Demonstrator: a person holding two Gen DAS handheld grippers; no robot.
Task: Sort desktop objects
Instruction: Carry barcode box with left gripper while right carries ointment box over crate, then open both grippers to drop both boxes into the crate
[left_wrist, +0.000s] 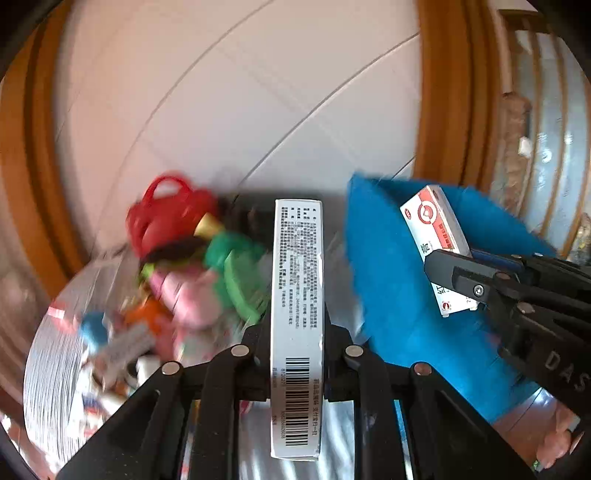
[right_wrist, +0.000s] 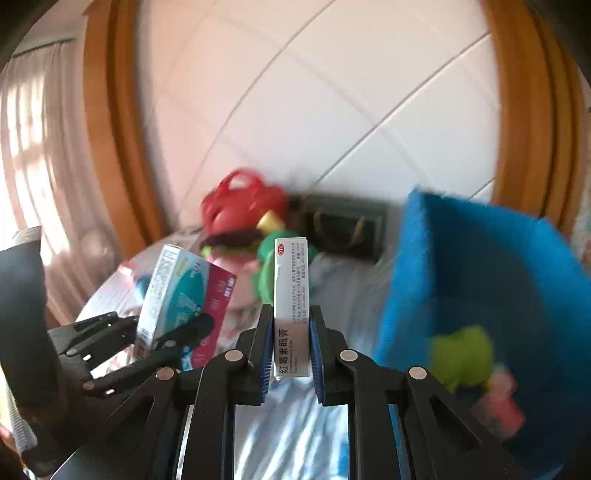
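Left gripper (left_wrist: 297, 365) clamps a box (left_wrist: 297, 295); right gripper (right_wrist: 291, 350) an ointment carton (right_wrist: 291, 306); toys (left_wrist: 192, 266) seemingly blurred

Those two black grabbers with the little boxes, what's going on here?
A person is sorting clutter with two hand-held grippers. The left gripper is clamped on a white box with a barcode; the right gripper is clamped on a slim white medicine box. Both are held up above the table. A blue bin stands to the right and a blurred heap of toys to the left.
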